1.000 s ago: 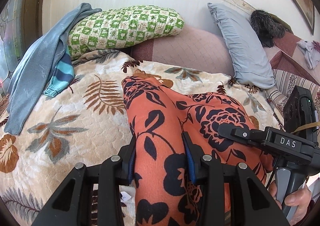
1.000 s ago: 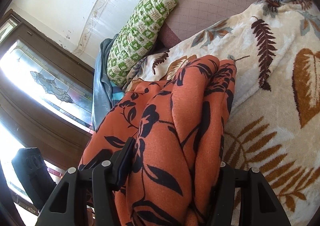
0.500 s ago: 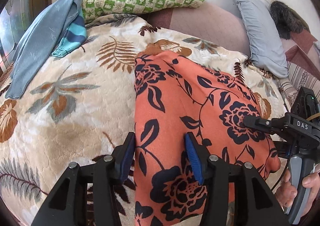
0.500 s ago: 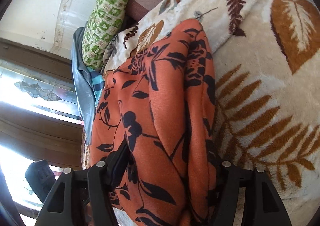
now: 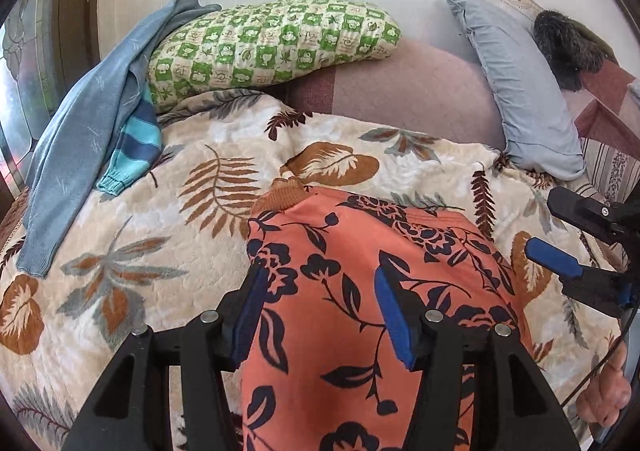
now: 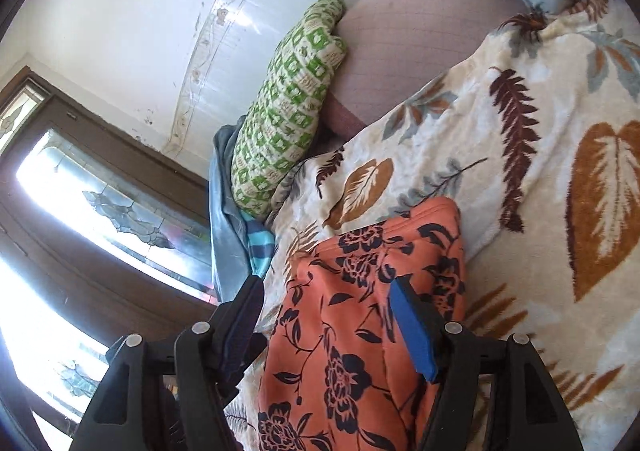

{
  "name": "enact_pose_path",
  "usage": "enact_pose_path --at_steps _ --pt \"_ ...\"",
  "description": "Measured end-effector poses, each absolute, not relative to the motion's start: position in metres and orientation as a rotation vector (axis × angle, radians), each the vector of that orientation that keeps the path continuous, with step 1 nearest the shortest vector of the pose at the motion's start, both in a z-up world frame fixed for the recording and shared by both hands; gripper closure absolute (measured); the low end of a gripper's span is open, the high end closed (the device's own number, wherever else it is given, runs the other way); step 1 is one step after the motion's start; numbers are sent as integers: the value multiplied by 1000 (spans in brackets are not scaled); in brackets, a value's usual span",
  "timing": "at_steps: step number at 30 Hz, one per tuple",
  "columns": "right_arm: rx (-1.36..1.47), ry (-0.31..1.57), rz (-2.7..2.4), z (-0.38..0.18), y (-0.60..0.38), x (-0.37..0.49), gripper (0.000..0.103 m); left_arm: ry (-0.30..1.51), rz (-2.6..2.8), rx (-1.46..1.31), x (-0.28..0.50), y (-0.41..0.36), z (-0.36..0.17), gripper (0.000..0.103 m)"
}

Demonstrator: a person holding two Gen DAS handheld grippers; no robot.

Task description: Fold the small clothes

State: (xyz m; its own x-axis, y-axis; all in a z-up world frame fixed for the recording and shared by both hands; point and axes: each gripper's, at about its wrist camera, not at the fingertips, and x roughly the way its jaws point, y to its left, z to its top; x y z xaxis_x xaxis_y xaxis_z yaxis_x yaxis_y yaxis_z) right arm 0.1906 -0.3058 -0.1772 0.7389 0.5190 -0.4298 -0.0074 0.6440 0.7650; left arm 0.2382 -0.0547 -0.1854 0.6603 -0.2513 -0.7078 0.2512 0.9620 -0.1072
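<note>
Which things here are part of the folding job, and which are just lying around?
Part of the job:
- orange floral garment
- left gripper, jaws opening
- right gripper

Lying about:
- green checked pillow
- blue sweater
- grey-blue pillow
- leaf-print blanket

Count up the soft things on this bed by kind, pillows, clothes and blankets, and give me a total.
Pillows: 2, the green checked pillow and the pale blue pillow.
Clothes: 3, the orange floral garment, the grey-blue sweater and the striped blue sleeve.
Blankets: 1, the leaf-print blanket.
Total: 6.
</note>
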Motion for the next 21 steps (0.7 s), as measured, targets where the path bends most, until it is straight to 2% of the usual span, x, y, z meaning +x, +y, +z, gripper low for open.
enact_pose_path --at_steps 7,10,12,14,21 --pt "805 786 362 -197 -282 237 35 885 -243 43 275 -64 -209 46" --pt "783 925 268 -232 -283 261 35 957 -223 42 290 -60 -227 38" --pt "828 965 251 -258 -290 267 45 995 -212 12 296 -55 -240 33" --pt "800 970 229 -260 -293 267 64 984 -214 7 296 -54 -245 29" --pt "744 926 226 -245 -290 250 65 934 -199 39 282 -55 -235 27"
